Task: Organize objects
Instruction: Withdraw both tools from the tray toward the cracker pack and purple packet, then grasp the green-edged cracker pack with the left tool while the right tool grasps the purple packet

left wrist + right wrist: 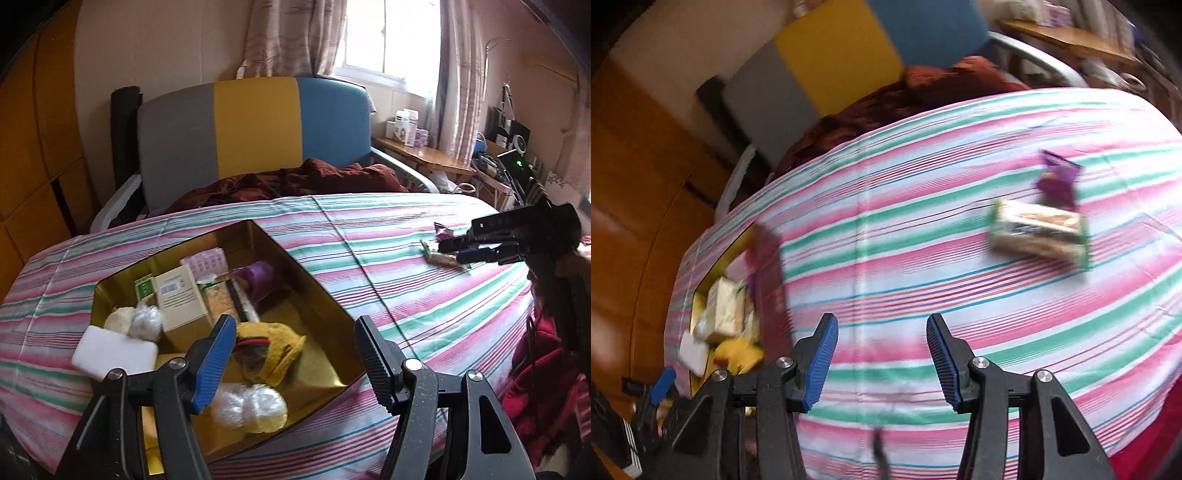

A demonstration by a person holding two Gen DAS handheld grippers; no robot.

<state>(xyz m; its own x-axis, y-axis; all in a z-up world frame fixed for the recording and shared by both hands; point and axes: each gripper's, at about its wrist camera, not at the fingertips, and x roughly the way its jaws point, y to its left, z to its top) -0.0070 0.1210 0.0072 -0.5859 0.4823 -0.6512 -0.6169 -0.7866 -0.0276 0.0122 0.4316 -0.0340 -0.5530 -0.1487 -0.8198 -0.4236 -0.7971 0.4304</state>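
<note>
Judging by what lies where, most of the sorting looks finished: the gold tin (325,295) near the bed's left edge already holds a cream carton (181,295), a pink patterned packet (207,260), a purple pouch (258,280), a yellow plush toy (277,347), several clear-wrapped round pieces (247,406) and a white block (110,354) that leans on its near-left rim. Two things are left out on the striped sheet (369,229), towards the bed's right edge and well apart from the tin: a green-edged snack bar (1039,230) and a small purple wrapper (1058,177) just beyond it, the two touching or nearly so. The left gripper (295,354) hangs over the near side of the tin with its jaws released and nothing between them; the plush toy only shows through the gap below. The right gripper (882,358) is also parted and empty, with bare sheet between its pads. The left wrist view puts its tips just beside the bar; in its own blurred view the bar sits further off, so how near it really is cannot be told. What probably remains is to pick up the bar, then the wrapper, and carry each across to the tin, where free floor shows along the right side.
</note>
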